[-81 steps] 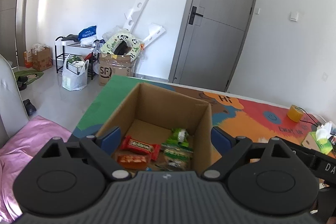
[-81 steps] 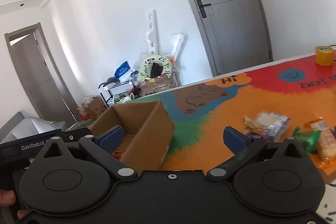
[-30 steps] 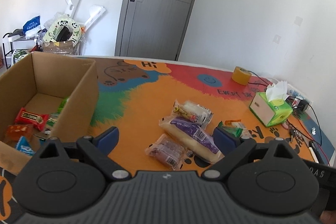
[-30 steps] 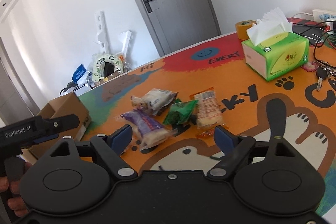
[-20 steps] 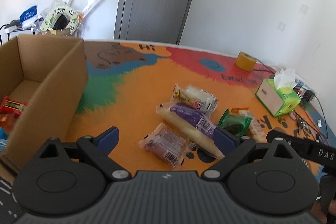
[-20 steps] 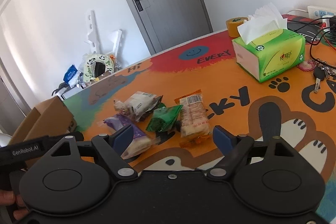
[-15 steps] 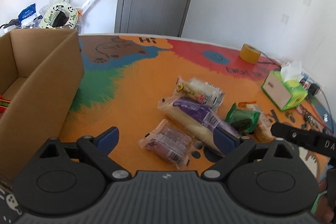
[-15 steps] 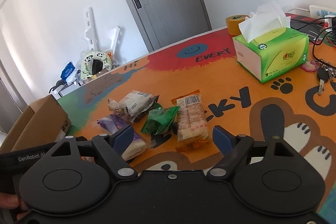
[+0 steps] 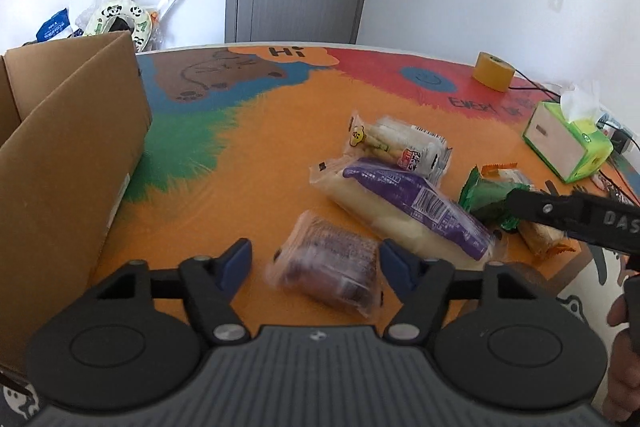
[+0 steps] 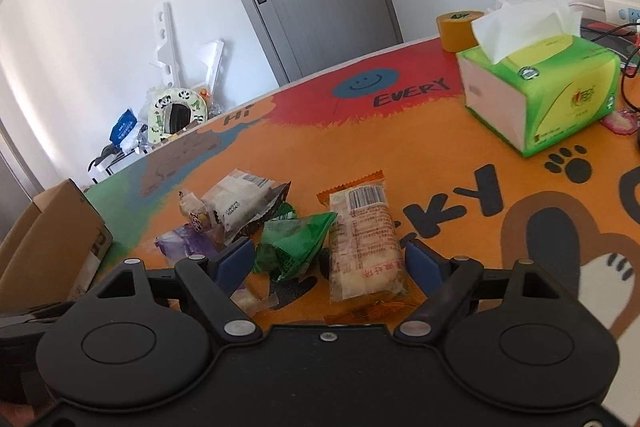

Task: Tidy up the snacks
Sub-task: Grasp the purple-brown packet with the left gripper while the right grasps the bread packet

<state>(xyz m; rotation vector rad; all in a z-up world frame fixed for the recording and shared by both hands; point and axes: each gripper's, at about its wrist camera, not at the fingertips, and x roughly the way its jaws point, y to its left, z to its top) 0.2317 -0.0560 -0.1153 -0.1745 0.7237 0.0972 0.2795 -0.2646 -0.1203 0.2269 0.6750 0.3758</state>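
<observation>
Several snack packets lie on the colourful table mat. My left gripper [image 9: 316, 261] is open, its jaws on either side of a clear packet with a dark brown cake [image 9: 326, 265]. Beyond it lie a long purple-labelled bread packet [image 9: 404, 203] and a white sandwich packet [image 9: 396, 147]. My right gripper [image 10: 330, 261] is open, low over a green packet [image 10: 296, 245] and an orange-edged cracker packet [image 10: 366, 239]. The cardboard box [image 9: 68, 147] stands at the left; it also shows in the right wrist view [image 10: 48, 235].
A green tissue box [image 10: 540, 95] and a yellow tape roll [image 10: 458, 27] stand at the far right of the table. Cables and keys lie at the right edge. The right gripper's body [image 9: 576, 217] crosses the left wrist view over the green packet.
Both grippers swung from the box to the snack pile and came down. The left gripper's jaws have narrowed and now flank the brown cake packet. The right one has closed in on the green and cracker packets.
</observation>
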